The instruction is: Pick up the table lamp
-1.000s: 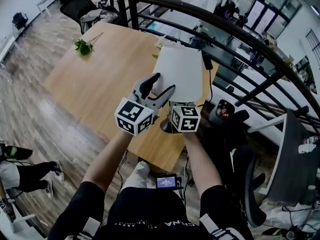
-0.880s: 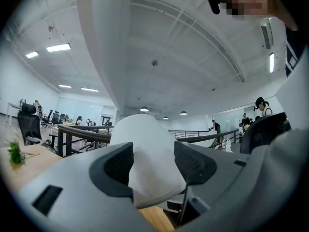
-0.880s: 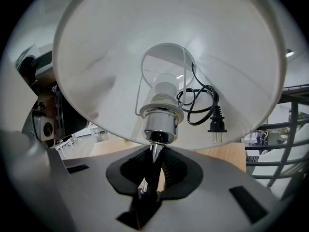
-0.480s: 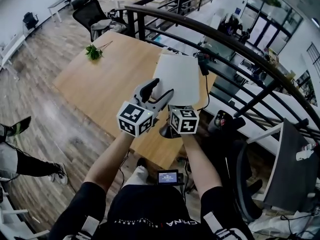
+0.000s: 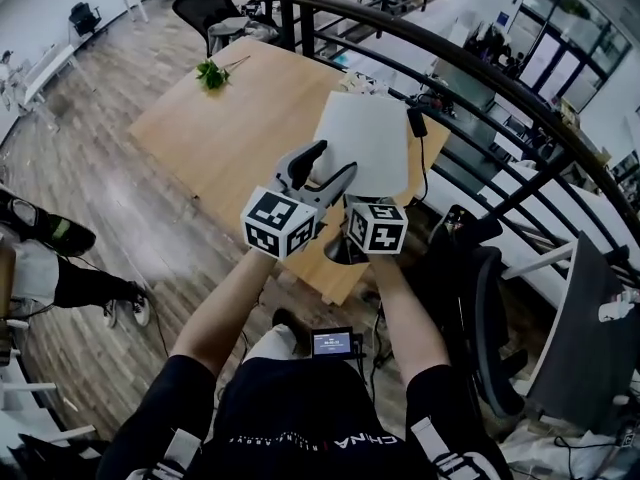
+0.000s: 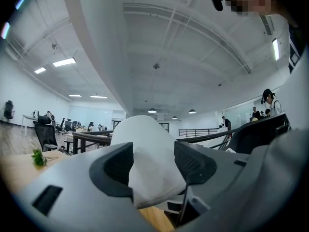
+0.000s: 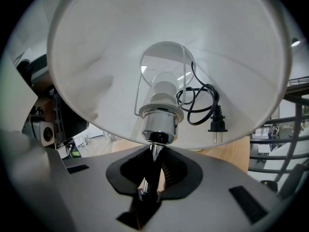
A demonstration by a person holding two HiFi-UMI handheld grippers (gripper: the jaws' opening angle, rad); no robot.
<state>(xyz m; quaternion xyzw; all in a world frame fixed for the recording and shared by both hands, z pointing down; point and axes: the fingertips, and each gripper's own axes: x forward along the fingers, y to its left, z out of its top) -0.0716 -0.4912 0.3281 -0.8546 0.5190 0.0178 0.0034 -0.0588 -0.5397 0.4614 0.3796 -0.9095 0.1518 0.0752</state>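
The table lamp has a white shade (image 5: 362,148) and a chrome stem. My left gripper (image 5: 322,171) straddles the shade's lower rim, and in the left gripper view the white shade (image 6: 145,149) fills the gap between both pads, so my left gripper (image 6: 153,164) is shut on it. My right gripper (image 7: 153,175) is shut on the thin chrome stem (image 7: 154,153) just under the socket. In the head view only its marker cube (image 5: 375,230) shows, below the shade. The lamp's base (image 5: 338,252) hangs over the wooden table's (image 5: 230,128) near edge. A coiled black cord with its plug (image 7: 215,124) sits inside the shade.
A green sprig (image 5: 212,73) lies at the table's far corner. A black railing (image 5: 480,78) curves behind the table. A black office chair (image 5: 480,298) stands at my right, close to my arm. Someone's shoe (image 5: 45,230) rests on the wood floor at the left.
Both grippers and the lamp have moved together, a little upward and toward the table's near edge. Neither grip has changed.
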